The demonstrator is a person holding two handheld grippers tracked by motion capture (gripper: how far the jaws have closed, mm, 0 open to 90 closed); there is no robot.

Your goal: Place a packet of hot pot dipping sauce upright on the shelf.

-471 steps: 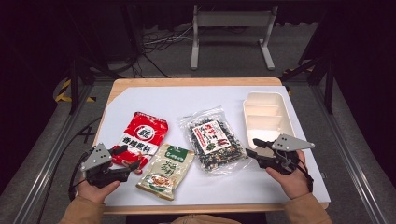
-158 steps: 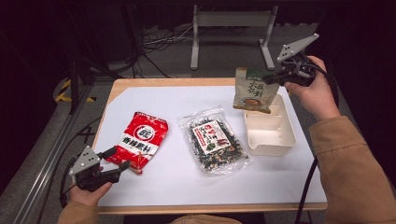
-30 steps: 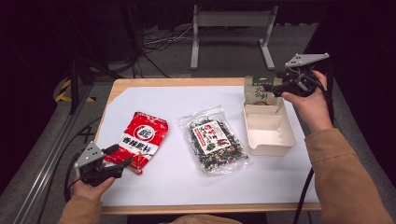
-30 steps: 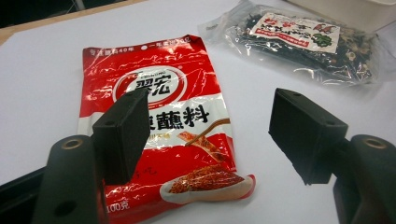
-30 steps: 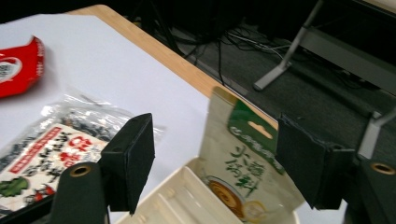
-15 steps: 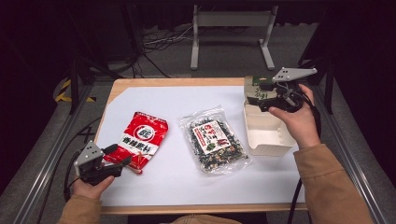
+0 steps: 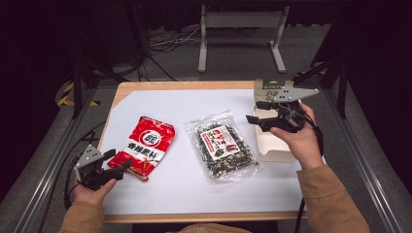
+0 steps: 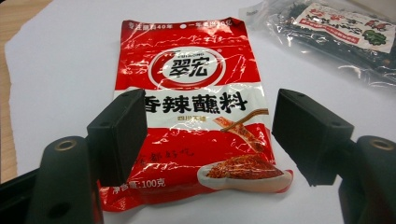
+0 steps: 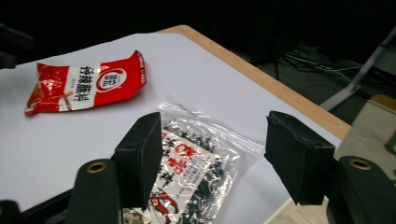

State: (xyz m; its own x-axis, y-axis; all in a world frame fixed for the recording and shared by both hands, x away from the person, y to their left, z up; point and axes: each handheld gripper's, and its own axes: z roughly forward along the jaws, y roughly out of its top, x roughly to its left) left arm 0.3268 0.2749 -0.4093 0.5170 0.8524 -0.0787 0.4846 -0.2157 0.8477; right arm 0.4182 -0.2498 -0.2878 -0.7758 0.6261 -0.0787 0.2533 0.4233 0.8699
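Observation:
A red seasoning packet (image 7: 145,149) lies flat at the table's left, and my left gripper (image 7: 120,162) stands open just short of its near edge. In the left gripper view the red packet (image 8: 187,93) lies beyond the open left gripper (image 8: 210,135), with nothing between the pads. A clear seaweed packet (image 7: 223,148) lies mid-table. My right gripper (image 7: 255,111) hovers over the white tray (image 7: 274,154), pointing left at the seaweed packet (image 9: 187,172). Its jaws have just been closing a little and have nothing between them. A green packet (image 7: 273,90) stands upright at the tray's far end.
White paper (image 7: 194,107) covers the wooden table, whose bare edge (image 9: 280,88) shows at the far side. The red packet (image 9: 88,86) lies farther off in the right gripper view. Metal rails run along both sides, and a stand and cables lie on the floor behind.
My right gripper has come left and down, away from the green packet standing in the tray, to over the tray's near-left part. The left gripper has stayed put.

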